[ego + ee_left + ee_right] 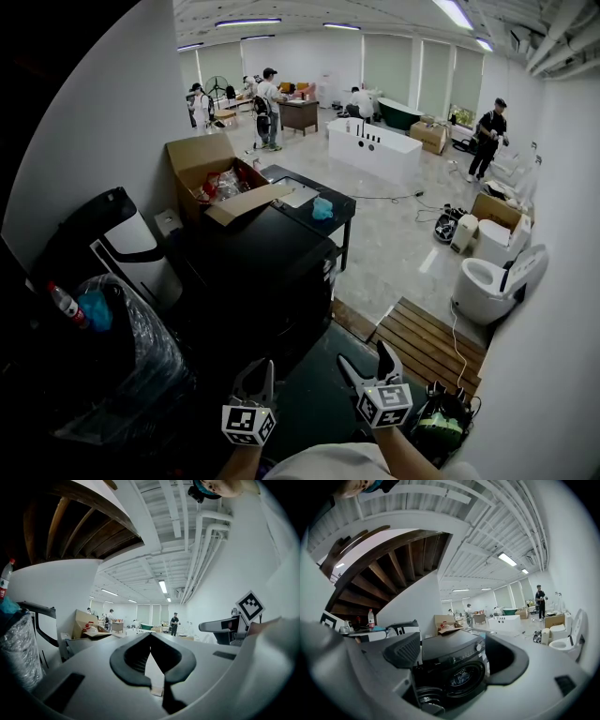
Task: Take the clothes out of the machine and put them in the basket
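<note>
Currently, washing machine: black front-loader with a flat top, standing mid-room just ahead of both grippers; round door closed, contents not readable.
Left gripper: jaws clenched tip to tip, nothing between them, held in the air before the machine.
Right gripper: jaws spread wide, empty, touching nothing; the machine's front shows through the gap.

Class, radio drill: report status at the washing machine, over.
Left gripper shut, empty. Right gripper open, empty, facing washing machine. Door closed, nothing unloaded yet. No obstruction seen.
</note>
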### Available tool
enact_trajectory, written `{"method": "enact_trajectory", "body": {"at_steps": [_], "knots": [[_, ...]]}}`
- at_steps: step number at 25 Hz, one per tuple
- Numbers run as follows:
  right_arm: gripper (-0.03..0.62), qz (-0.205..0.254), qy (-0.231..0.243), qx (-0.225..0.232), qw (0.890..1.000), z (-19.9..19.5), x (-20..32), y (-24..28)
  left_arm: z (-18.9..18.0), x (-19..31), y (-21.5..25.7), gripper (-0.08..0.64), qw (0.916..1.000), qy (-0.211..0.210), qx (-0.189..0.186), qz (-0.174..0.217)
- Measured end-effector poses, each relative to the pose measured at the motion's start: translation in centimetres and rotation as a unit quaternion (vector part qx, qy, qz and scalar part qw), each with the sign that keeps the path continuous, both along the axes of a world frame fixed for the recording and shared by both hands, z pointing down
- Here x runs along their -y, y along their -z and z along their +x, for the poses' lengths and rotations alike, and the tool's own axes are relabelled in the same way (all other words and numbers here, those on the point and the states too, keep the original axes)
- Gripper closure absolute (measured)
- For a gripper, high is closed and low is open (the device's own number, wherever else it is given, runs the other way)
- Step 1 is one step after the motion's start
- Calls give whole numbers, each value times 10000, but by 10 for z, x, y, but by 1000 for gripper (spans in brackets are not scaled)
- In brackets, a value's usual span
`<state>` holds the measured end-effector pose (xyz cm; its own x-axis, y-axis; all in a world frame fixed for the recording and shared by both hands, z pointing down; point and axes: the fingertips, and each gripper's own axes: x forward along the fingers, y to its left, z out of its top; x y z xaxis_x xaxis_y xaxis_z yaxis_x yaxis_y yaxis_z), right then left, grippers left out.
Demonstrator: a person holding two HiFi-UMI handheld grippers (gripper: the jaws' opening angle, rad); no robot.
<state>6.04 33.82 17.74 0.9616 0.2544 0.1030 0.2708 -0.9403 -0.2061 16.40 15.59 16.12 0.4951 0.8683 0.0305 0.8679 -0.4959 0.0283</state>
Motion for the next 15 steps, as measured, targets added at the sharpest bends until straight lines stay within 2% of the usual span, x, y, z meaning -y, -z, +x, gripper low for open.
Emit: {"method": "enact_trajectory", "body": {"at_steps": [9,15], "knots": [[156,19,89,-29,10000,2,-25,-2,-4,-21,-3,543,9999,89,10,114],[161,66,360,-149,9992,14,-61,-1,1,-49,-6,543,9989,428,46,159]]}}
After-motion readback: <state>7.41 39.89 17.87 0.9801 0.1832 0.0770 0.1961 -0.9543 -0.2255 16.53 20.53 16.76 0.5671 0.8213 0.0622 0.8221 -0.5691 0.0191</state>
